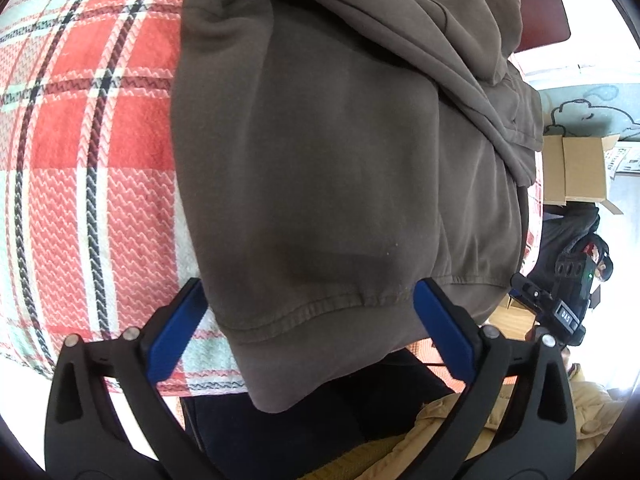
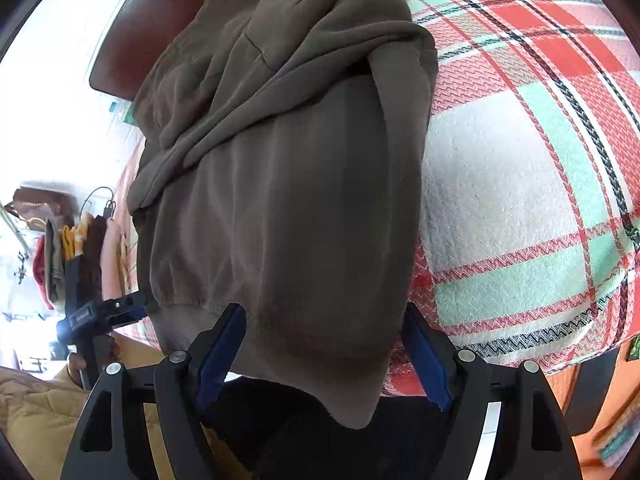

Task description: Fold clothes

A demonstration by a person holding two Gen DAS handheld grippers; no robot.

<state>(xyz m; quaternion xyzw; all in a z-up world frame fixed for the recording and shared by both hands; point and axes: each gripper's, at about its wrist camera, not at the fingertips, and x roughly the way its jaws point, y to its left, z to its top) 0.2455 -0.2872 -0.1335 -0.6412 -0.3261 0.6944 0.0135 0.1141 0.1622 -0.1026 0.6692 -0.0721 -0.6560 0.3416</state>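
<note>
Plaid blanket [image 1: 80,152], red, mint and white with dark stripes, covers the surface under everything. Brown sweatshirt [image 1: 320,168] lies folded on the blanket, sleeves crossed over its far half; its ribbed hem [image 2: 288,344] overhangs the blanket's near edge. Cardboard box [image 1: 576,168] stands beyond the sweatshirt's right side in the left wrist view. Left hand-held gripper [image 1: 316,320]: jaws spread wide, straddling one hem corner, blue pads clear of the cloth, nothing gripped. Right hand-held gripper [image 2: 324,344]: jaws apart around the other hem corner; pad contact cannot be told.
</note>
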